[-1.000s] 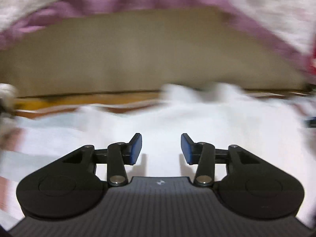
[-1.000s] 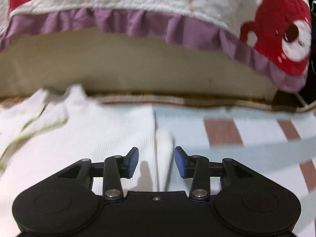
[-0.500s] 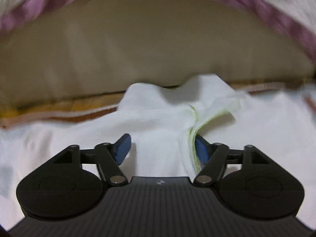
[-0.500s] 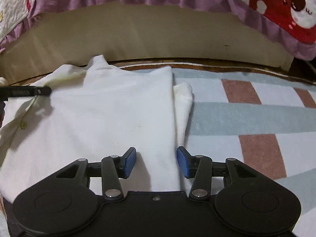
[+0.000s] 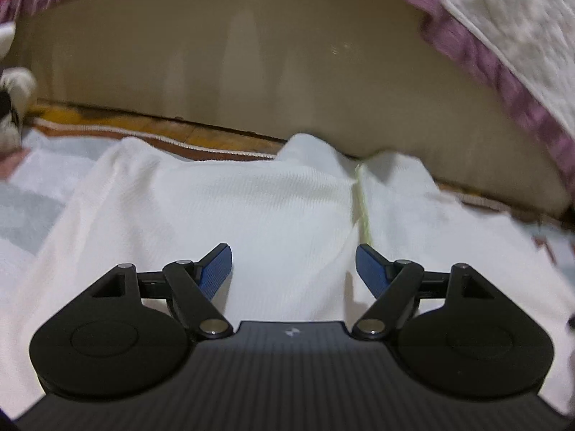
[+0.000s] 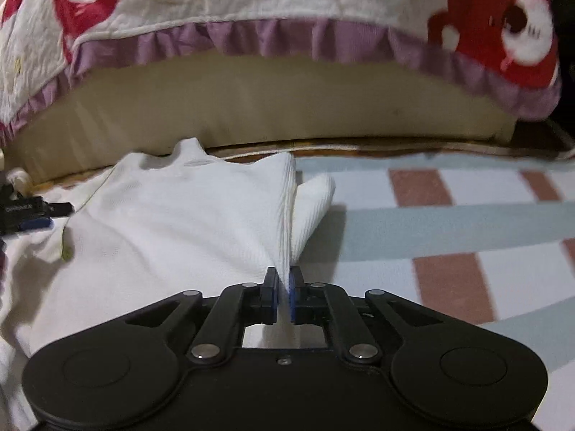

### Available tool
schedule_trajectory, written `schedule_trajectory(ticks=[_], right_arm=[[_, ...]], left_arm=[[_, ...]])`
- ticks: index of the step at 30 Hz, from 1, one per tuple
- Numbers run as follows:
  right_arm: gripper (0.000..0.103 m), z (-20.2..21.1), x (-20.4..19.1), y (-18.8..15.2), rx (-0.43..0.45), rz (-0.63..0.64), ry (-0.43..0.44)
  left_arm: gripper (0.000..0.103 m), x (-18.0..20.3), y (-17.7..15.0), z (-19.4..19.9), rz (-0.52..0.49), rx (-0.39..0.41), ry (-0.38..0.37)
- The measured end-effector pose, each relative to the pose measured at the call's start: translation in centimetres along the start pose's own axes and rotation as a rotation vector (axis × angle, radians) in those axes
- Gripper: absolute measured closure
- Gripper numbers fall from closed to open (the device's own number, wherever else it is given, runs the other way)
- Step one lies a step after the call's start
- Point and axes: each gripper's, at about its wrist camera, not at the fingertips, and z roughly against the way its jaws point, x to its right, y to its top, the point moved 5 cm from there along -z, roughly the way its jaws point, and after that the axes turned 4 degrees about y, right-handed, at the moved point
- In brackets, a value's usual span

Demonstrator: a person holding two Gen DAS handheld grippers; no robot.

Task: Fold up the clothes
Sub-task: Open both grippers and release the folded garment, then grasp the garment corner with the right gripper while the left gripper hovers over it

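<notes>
A white ribbed shirt [image 5: 222, 208] with a pale green seam lies spread on a striped mat. My left gripper [image 5: 293, 269] is open just above the shirt, with the cloth between and below its blue pads. In the right wrist view the same shirt [image 6: 172, 222] lies to the left, with a folded sleeve end [image 6: 312, 197] at its right edge. My right gripper [image 6: 284, 289] is shut on the shirt's right edge and pulls a ridge of cloth up between its pads. The left gripper's tip [image 6: 32, 213] shows at the far left of that view.
The mat [image 6: 449, 215] has light blue, white and brown stripes and extends to the right. A bed base [image 6: 287, 107] stands just behind the shirt, with a quilt [image 6: 287, 0] with purple frill and red bears hanging over it. A plush toy [image 5: 10, 107] sits at far left.
My right gripper has closed on the shirt's right edge, having been open over it before. My left gripper stays open and has shifted left over the shirt; the green seam now lies flatter.
</notes>
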Motion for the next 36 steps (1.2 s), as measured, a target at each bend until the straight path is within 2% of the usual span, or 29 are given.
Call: schedule_trajectory(ticks=[1,2,4,5,6,8,9,11,12,14,15,17,18,19,20,21,24,26,27,31,32,33,34,36], right_arm=[[0.099,0.2,-0.2,-0.3,-0.006,0.028,-0.034],[0.099,-0.7,0.0,-1.1,-0.055,0.057,-0.101],[0.099,-1.8,1.0,-2.0,-0.126,0.042,-0.174],[0.094,-1.7,1.6,-2.0,-0.124,0.008,-0.186],[0.088,-1.2,2.0,-1.5,-0.090,-0.036,-0.164],[0.087,-0.2,2.4,0.4,0.003,-0.121,-0.061],[0.079,-0.2,2.3,1.8,0.030,-0.150,0.013],[0.068,-1.5,1.8,4.0,0.036,-0.151,0.142],[0.068,-2.9,1.2,5.3,0.022,-0.111,0.176],[0.066,-5.9,0.0,6.8,-0.013,0.006,0.116],[0.059,-8.0,-0.5,7.5,-0.041,0.069,0.077],[0.052,-11.0,0.1,8.2,-0.058,0.069,0.016],[0.055,-12.5,0.4,8.5,-0.066,0.068,-0.014],[0.066,-13.1,0.8,8.5,-0.052,0.025,0.024],[0.097,-13.0,0.9,8.4,-0.027,-0.009,0.075],[0.098,-12.2,1.0,8.3,0.019,-0.021,0.077],[0.100,-8.1,1.1,8.3,0.158,-0.020,-0.007],[0.100,-6.7,1.2,8.5,0.191,0.030,-0.091],[0.100,-7.1,1.4,8.4,0.165,0.050,-0.122],[0.100,-9.2,1.6,7.9,0.047,0.135,-0.214],[0.098,-9.1,1.5,7.9,0.032,0.127,-0.230],[0.090,-8.0,1.5,7.9,0.045,0.094,-0.246],[0.084,-6.5,1.3,7.7,0.063,0.050,-0.225],[0.058,-3.1,1.0,6.7,0.090,-0.060,-0.162]], left_arm=[[0.027,-0.1,-0.4,0.4,-0.017,-0.005,-0.002],[0.027,0.0,-0.9,0.9,-0.028,-0.013,-0.007],[0.027,0.2,-2.3,2.1,-0.040,-0.037,-0.039],[0.027,0.3,-3.1,2.8,-0.048,-0.048,-0.057],[0.027,0.4,-3.7,3.3,-0.055,-0.054,-0.070],[0.027,0.6,-4.9,4.3,-0.080,-0.056,-0.081],[0.027,0.7,-5.5,4.7,-0.095,-0.056,-0.081],[0.027,0.6,-6.8,5.1,-0.115,-0.050,-0.058],[0.027,0.4,-7.3,5.2,-0.120,-0.051,-0.042],[0.027,-0.3,-8.2,5.3,-0.083,-0.066,-0.027],[0.027,-0.6,-8.4,5.6,-0.057,-0.066,-0.029],[0.027,-1.1,-8.4,6.2,-0.029,-0.056,-0.016],[0.027,-1.4,-8.3,6.4,-0.026,-0.050,-0.003],[0.027,-1.7,-8.3,6.7,-0.023,-0.043,0.011],[0.027,-2.1,-8.3,7.0,-0.016,-0.043,0.021],[0.027,-2.5,-8.4,7.2,-0.009,-0.044,0.031],[0.027,-4.0,-8.6,8.2,0.027,-0.047,0.047],[0.027,-4.8,-9.3,8.3,0.066,-0.074,0.031],[0.027,-5.2,-9.6,8.2,0.086,-0.093,0.019],[0.027,-5.2,-10.6,9.0,0.059,-0.110,0.003],[0.027,-5.2,-10.7,9.4,0.054,-0.116,0.002],[0.027,-5.3,-10.7,9.7,0.048,-0.121,0.001],[0.027,-5.6,-10.8,10.0,0.070,-0.128,-0.008],[0.027,-6.8,-11.3,10.3,0.166,-0.168,-0.020]])
